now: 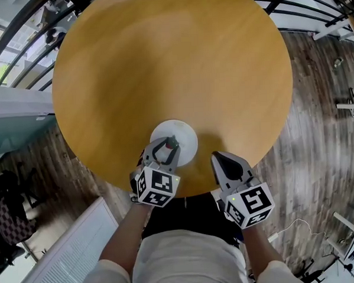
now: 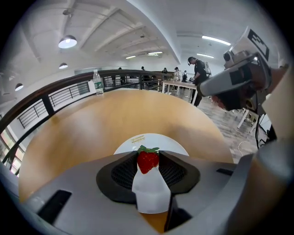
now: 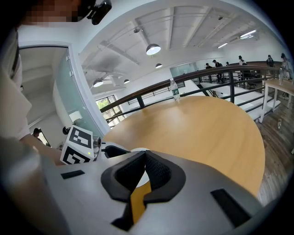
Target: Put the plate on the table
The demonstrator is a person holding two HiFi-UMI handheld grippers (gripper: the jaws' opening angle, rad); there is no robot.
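A small white plate lies flat on the round wooden table, close to its near edge. My left gripper hangs over the plate's near side, shut on a red strawberry with a green top, held at the jaw tips. In the left gripper view the plate shows just beyond and under the berry. My right gripper hovers over the table edge to the right of the plate, jaws shut with nothing between them. A sliver of the plate peeks over its jaws.
A clear water bottle stands at the table's far rim. A dark metal railing curves round the far side. Wooden floor lies to the right, with people and tables far off. A white panel lies low on the left.
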